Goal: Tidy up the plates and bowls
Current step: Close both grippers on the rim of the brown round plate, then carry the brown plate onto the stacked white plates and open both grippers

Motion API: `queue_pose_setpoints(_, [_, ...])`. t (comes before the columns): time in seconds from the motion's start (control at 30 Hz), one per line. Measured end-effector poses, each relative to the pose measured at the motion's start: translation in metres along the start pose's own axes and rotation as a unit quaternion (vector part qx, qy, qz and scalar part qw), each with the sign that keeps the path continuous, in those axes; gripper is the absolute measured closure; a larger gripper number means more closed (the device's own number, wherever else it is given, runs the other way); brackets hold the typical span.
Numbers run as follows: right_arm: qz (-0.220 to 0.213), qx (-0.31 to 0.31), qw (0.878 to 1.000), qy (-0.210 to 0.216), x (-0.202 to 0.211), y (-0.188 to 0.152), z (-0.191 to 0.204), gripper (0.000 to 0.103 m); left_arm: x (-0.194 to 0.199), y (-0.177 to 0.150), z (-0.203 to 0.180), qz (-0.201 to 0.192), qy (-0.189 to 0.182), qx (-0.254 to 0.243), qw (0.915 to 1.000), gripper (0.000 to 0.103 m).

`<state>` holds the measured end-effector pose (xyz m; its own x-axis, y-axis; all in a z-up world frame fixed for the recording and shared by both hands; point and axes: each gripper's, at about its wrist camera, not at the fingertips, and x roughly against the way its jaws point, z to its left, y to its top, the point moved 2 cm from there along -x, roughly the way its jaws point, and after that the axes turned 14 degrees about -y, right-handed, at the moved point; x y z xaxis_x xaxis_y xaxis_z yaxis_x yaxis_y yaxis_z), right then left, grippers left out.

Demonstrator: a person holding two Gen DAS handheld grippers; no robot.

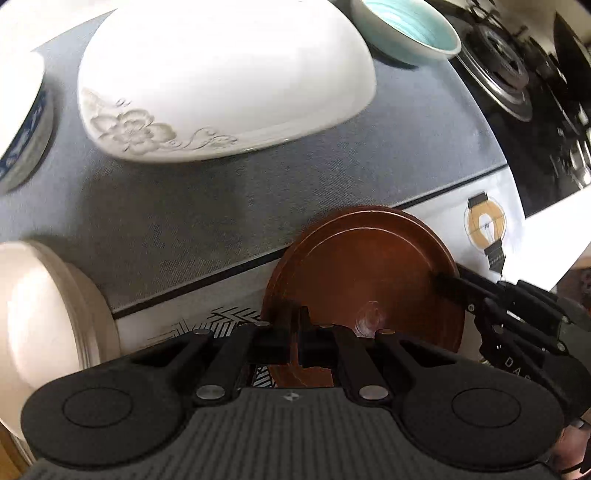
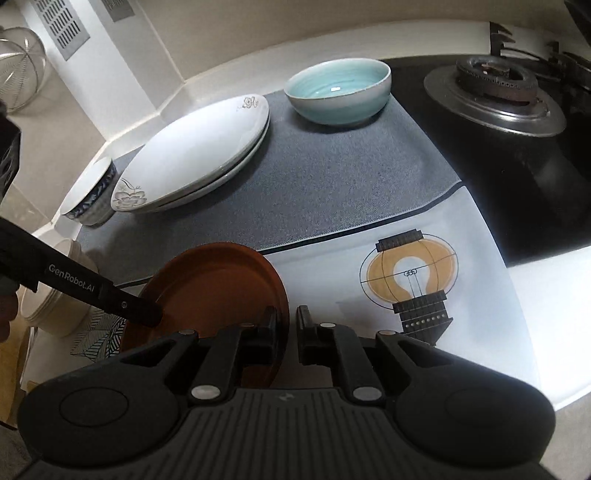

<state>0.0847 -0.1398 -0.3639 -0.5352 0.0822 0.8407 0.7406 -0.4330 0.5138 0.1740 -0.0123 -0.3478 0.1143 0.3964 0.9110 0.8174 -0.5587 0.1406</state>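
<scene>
A brown plate (image 1: 369,280) (image 2: 214,288) lies at the near edge of the grey mat (image 2: 332,184), held from both sides. My left gripper (image 1: 297,317) is shut on its near rim; the right wrist view shows this gripper (image 2: 149,314) biting the plate's left rim. My right gripper (image 2: 287,319) is shut on the plate's right rim, and it enters the left wrist view (image 1: 447,282) from the right. Farther back sit two stacked white oval plates (image 2: 195,162) (image 1: 221,74), a teal bowl (image 2: 340,92) (image 1: 406,29) and a blue-patterned bowl (image 2: 92,199) (image 1: 26,125).
Stacked cream bowls (image 2: 55,306) (image 1: 44,314) stand just left of the brown plate. A gas burner (image 2: 495,99) on a black hob lies to the right. A light-bulb print (image 2: 410,280) marks the mat's white front strip. The counter wall runs behind the dishes.
</scene>
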Motion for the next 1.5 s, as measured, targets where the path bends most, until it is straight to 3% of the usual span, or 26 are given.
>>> queue_pose_setpoints(0.13, [-0.007,0.004,1.0,-0.005,0.003,-0.002,0.001,0.095,-0.002,-0.003,-0.011,-0.007,0.006,-0.013,0.9999,0.099])
queue_pose_setpoints(0.2, [0.007,-0.005,1.0,-0.002,0.004,-0.001,0.001,0.098,-0.003,-0.007,-0.02,0.003,-0.015,-0.012,0.9998,0.1])
queue_pose_setpoints(0.3, [0.015,-0.018,0.999,0.025,0.01,0.001,0.003,0.098,0.002,-0.015,-0.042,-0.004,-0.017,-0.062,0.9979,0.1])
queue_pose_setpoints(0.37, [0.015,-0.004,1.0,0.008,0.008,0.0,0.006,0.098,0.007,-0.017,-0.046,-0.014,-0.017,-0.082,0.9964,0.1])
queue_pose_setpoints(0.47, [0.025,-0.03,0.999,0.014,0.004,-0.002,-0.001,0.098,0.008,-0.015,-0.028,-0.011,-0.011,-0.037,0.9992,0.1])
queue_pose_setpoints(0.57, [0.013,-0.026,1.0,-0.007,0.007,-0.001,-0.004,0.098,0.021,-0.011,-0.01,-0.016,-0.009,-0.019,0.9997,0.099])
queue_pose_setpoints(0.63, [0.014,-0.035,0.999,-0.004,0.007,0.0,-0.008,0.098,0.027,-0.01,-0.001,-0.017,-0.008,-0.01,0.9998,0.093])
queue_pose_setpoints(0.7, [0.014,-0.033,0.999,-0.009,0.006,0.0,-0.009,0.098,0.026,-0.009,0.006,-0.012,-0.023,0.005,0.9996,0.076])
queue_pose_setpoints(0.83, [0.015,-0.032,0.999,-0.01,0.005,0.0,-0.01,0.098,0.015,-0.009,0.001,-0.007,-0.045,-0.004,0.999,0.067])
queue_pose_setpoints(0.87, [0.014,-0.031,0.999,-0.015,0.004,-0.001,-0.01,0.098,0.01,-0.009,-0.001,-0.01,-0.034,-0.018,0.9992,0.071])
queue_pose_setpoints(0.9, [0.013,-0.032,0.999,-0.019,0.004,-0.001,-0.01,0.098,0.005,-0.009,-0.004,-0.009,-0.014,-0.033,0.9993,0.084])
queue_pose_setpoints(0.97, [0.012,-0.035,0.999,-0.022,0.007,0.0,-0.011,0.098,0.001,-0.008,-0.005,-0.008,0.006,-0.04,0.9991,0.095])
queue_pose_setpoints(1.03, [0.009,-0.04,0.999,-0.028,0.01,0.0,-0.013,0.098,0.004,-0.006,0.001,-0.002,-0.02,-0.02,0.9996,0.096])
queue_pose_setpoints(1.27, [-0.016,-0.054,0.998,-0.008,0.027,0.026,-0.008,0.098,0.055,0.005,0.005,-0.046,-0.038,0.001,0.9982,0.097])
queue_pose_setpoints(1.4, [-0.038,-0.049,0.998,0.006,0.027,0.061,0.003,0.098,0.088,0.023,0.006,-0.082,-0.028,-0.007,0.9962,0.097])
queue_pose_setpoints(1.5, [-0.056,-0.034,0.998,0.016,0.018,0.092,0.019,0.096,0.097,0.04,0.018,-0.08,-0.012,0.018,0.9966,0.097])
